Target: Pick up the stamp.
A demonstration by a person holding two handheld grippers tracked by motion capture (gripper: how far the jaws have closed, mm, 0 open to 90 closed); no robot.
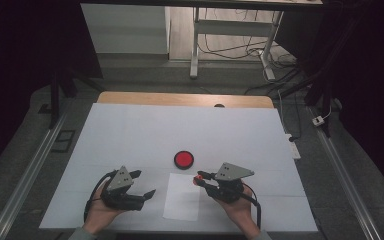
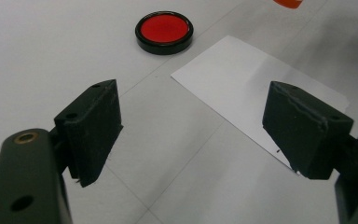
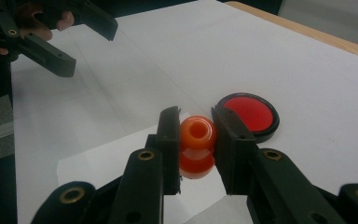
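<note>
With the right gripper [image 3: 196,140] clamped on the orange stamp [image 3: 196,145] at lower centre and the left gripper [image 2: 191,126] gaping empty, press the stamp squarely down onto the white paper [image 1: 182,196], beside the red ink pad [image 1: 184,159].

**Orange stamp over the paper, red ink pad beside it**

The orange stamp [image 3: 196,144] is a small glossy plastic piece with a rounded, waisted body and a hollow in its upper end. It stands upright on its lower end over the near corner of the white paper sheet [image 1: 182,200]. Just beyond it on the white table cover lies the ink pad [image 1: 184,159], a flat round black case, open, its red face up, apart from the sheet.
</note>
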